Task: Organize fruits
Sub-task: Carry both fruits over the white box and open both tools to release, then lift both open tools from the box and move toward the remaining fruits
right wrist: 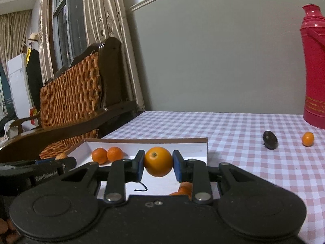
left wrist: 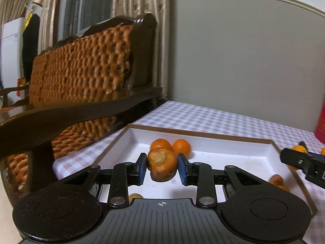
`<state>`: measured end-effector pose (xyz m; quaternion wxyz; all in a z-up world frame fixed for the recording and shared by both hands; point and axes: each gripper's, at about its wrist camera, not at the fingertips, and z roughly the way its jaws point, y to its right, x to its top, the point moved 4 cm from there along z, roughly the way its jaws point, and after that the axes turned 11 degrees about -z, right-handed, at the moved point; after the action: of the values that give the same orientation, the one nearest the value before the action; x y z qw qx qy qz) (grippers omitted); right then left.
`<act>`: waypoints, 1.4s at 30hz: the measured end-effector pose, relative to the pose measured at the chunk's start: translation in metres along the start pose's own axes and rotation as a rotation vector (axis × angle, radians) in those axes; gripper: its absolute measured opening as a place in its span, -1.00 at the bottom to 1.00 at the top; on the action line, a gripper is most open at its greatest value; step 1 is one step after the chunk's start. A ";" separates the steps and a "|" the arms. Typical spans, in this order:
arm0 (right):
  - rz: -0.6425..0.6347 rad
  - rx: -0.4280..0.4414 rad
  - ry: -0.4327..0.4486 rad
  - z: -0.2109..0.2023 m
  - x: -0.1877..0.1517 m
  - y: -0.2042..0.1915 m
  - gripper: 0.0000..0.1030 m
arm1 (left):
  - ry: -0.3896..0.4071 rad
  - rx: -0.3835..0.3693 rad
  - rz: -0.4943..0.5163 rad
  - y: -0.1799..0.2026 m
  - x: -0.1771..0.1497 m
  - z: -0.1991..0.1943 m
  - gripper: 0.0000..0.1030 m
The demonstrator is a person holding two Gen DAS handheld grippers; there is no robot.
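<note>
My left gripper (left wrist: 162, 165) is shut on a stubby orange carrot piece (left wrist: 161, 162) and holds it over the white tray (left wrist: 219, 142). Two small oranges (left wrist: 170, 145) lie at the tray's far left corner; they also show in the right wrist view (right wrist: 107, 155). My right gripper (right wrist: 158, 162) is shut on a round orange (right wrist: 158, 161) over the tray's right part (right wrist: 199, 148). The right gripper also shows at the right edge of the left wrist view (left wrist: 300, 158). More orange pieces (right wrist: 183, 189) lie in the tray below the right gripper.
A small orange fruit (right wrist: 308, 139) and a dark round fruit (right wrist: 270, 139) lie on the checked tablecloth (right wrist: 233, 126) to the right. A red thermos (right wrist: 313, 71) stands at the far right. A wooden wicker bench (left wrist: 81, 71) stands left of the table.
</note>
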<state>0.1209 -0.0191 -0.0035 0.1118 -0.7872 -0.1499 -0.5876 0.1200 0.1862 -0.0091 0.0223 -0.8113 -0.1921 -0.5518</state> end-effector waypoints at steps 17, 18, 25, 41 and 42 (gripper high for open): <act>0.047 -0.066 0.023 0.026 0.006 0.015 0.55 | -0.028 0.067 -0.031 -0.004 0.004 0.033 1.00; 0.055 -0.063 0.037 0.022 0.008 0.017 0.61 | -0.007 0.069 -0.008 -0.001 0.006 0.029 1.00; 0.079 -0.055 0.156 -0.006 0.019 0.027 0.88 | 0.057 0.068 -0.004 0.000 0.014 0.004 1.00; 0.025 -0.051 0.166 -0.024 0.013 0.030 0.88 | 0.099 0.054 0.047 0.012 0.017 -0.014 1.00; 0.021 -0.052 0.170 -0.026 0.012 0.030 0.88 | 0.098 0.050 0.049 0.015 0.016 -0.014 1.00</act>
<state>0.1119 -0.0554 0.0153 0.1097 -0.7388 -0.1162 -0.6548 0.1174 0.1731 0.0133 0.0655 -0.7869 -0.1845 -0.5852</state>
